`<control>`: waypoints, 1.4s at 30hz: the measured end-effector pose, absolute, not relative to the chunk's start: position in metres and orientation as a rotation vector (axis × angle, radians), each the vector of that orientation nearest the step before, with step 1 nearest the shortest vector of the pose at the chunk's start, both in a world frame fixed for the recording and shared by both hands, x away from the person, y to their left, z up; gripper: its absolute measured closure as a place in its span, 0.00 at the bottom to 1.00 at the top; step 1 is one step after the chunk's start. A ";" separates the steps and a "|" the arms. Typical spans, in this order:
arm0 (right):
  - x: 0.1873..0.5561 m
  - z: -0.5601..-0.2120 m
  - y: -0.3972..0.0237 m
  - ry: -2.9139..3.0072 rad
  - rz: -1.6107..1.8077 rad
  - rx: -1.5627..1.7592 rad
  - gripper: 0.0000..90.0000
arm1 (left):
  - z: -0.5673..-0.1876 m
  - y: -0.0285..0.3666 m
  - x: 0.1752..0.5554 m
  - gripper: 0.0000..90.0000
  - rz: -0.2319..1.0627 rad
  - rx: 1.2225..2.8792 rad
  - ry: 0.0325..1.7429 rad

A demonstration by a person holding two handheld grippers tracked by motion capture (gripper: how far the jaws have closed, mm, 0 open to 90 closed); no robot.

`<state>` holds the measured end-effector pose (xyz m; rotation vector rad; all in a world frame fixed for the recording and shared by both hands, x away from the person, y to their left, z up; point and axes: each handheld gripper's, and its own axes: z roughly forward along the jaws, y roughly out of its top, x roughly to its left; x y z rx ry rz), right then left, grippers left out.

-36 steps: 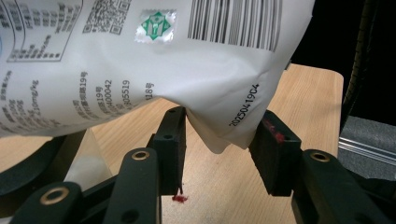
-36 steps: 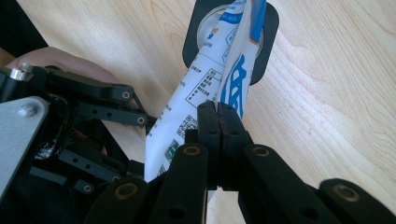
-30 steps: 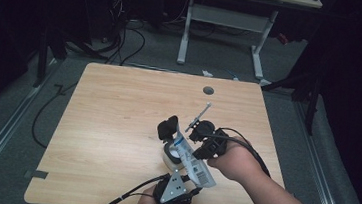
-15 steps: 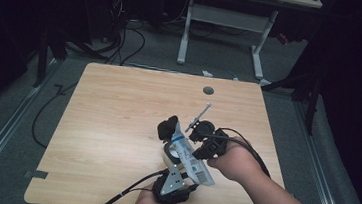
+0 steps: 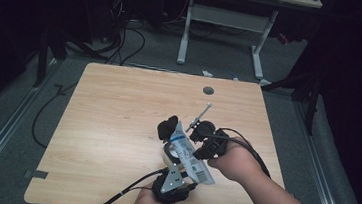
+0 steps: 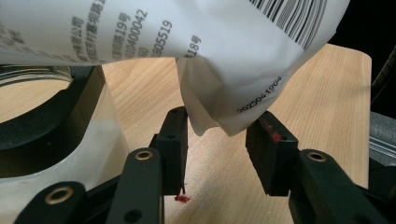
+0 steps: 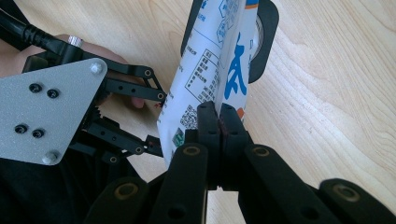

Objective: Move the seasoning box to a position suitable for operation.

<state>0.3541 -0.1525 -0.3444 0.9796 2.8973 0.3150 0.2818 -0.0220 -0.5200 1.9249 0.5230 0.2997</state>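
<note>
Wooden worktop (image 5: 116, 126) under a fixed high camera, dark surroundings, a second desk frame (image 5: 224, 21) beyond on the floor. Round grommet hole (image 5: 208, 90) near the far edge.

White printed sachet (image 5: 191, 158), blue lettering and barcode, held above the near right part of the worktop between both hands, slanting from upper left to lower right in the high view. In the right gripper view, sachet (image 7: 210, 79) standing edge-on, QR code and blue characters visible.

Right tongs (image 7: 219, 121): closed, pads pinching the sachet's edge, no gap between them. Right tongs (image 5: 201, 134) in the high view at the sachet's far right side, a hand (image 5: 233, 162) behind, a cable looping around the wrist.

Left tongs (image 6: 217, 144): jaws apart, a lower corner of the sachet (image 6: 233, 60) hanging between them; pads not seen pressing on it. Small red mark on the tip of one jaw. Left tongs (image 5: 173, 156) in the high view below the sachet, grey three-cornered plate on top, a cable trailing off the near edge.

Clear jar (image 6: 56, 135) with a black rim just beside the left tongs, also seen behind the sachet in the right gripper view.

Thin white stick (image 5: 200, 116) lying on the worktop beyond the right tongs.
</note>
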 end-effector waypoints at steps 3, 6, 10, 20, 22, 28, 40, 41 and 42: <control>0.354 -0.344 -0.153 2.894 0.313 0.979 1.00 | -0.520 -0.022 0.281 0.66 0.302 1.925 0.521; 0.354 -0.344 -0.153 2.893 0.315 0.983 1.00 | -0.520 -0.022 0.281 0.66 0.307 1.926 0.516; 0.354 -0.343 -0.154 2.893 0.312 0.980 1.00 | -0.520 -0.023 0.280 0.66 0.309 1.929 0.511; 0.355 -0.345 -0.154 2.897 0.309 0.986 1.00 | -0.520 -0.023 0.279 0.66 0.310 1.926 0.507; 0.355 -0.345 -0.153 2.897 0.307 0.986 1.00 | -0.520 -0.024 0.279 0.66 0.308 1.925 0.504; 0.355 -0.344 -0.154 2.894 0.316 0.988 1.00 | -0.520 -0.024 0.277 0.66 0.313 1.925 0.492; 0.357 -0.344 -0.155 2.892 0.325 1.015 1.00 | -0.519 -0.023 0.278 0.65 0.308 1.921 0.489; 0.357 -0.344 -0.155 2.891 0.328 1.015 1.00 | -0.519 -0.023 0.278 0.65 0.308 1.921 0.489; 0.357 -0.344 -0.155 2.886 0.323 1.019 1.00 | -0.519 -0.023 0.278 0.65 0.308 1.920 0.489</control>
